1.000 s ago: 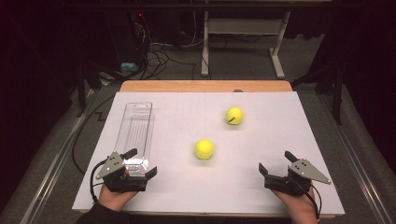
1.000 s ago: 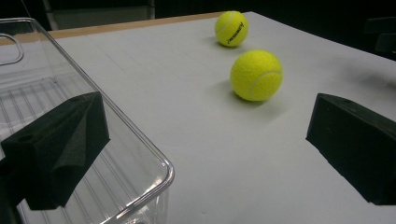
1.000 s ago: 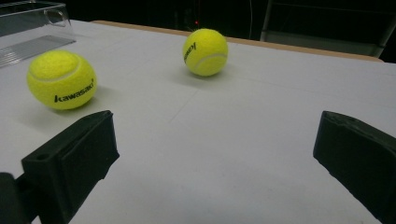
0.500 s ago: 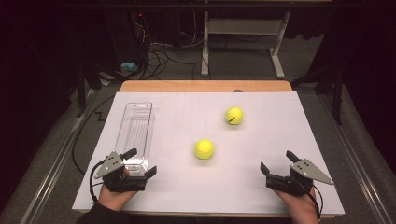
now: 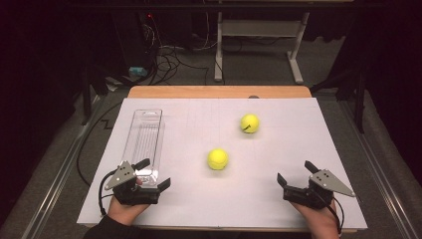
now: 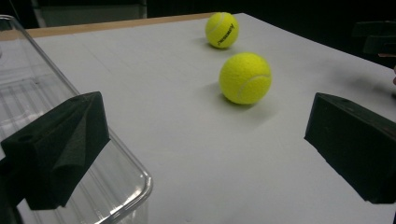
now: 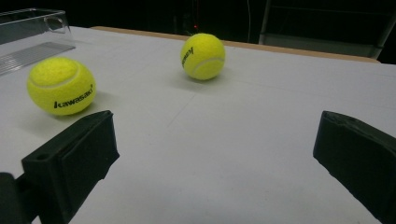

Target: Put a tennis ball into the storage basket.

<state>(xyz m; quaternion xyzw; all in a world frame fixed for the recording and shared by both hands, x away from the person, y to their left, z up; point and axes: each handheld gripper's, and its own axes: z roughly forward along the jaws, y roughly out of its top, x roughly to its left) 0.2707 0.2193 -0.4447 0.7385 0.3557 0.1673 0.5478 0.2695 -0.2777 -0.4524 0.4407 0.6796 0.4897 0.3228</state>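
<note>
The nearer tennis ball lies ahead-left of the wide-open, empty right gripper (left gripper likewise gapes empty).

Overhead view and 2 low views share balls.

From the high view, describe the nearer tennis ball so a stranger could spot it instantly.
On the white table sheet, right of the clear plastic tray, lie two yellow tennis balls. The nearer ball sits mid-sheet, closer to the grippers than the far ball.
</note>
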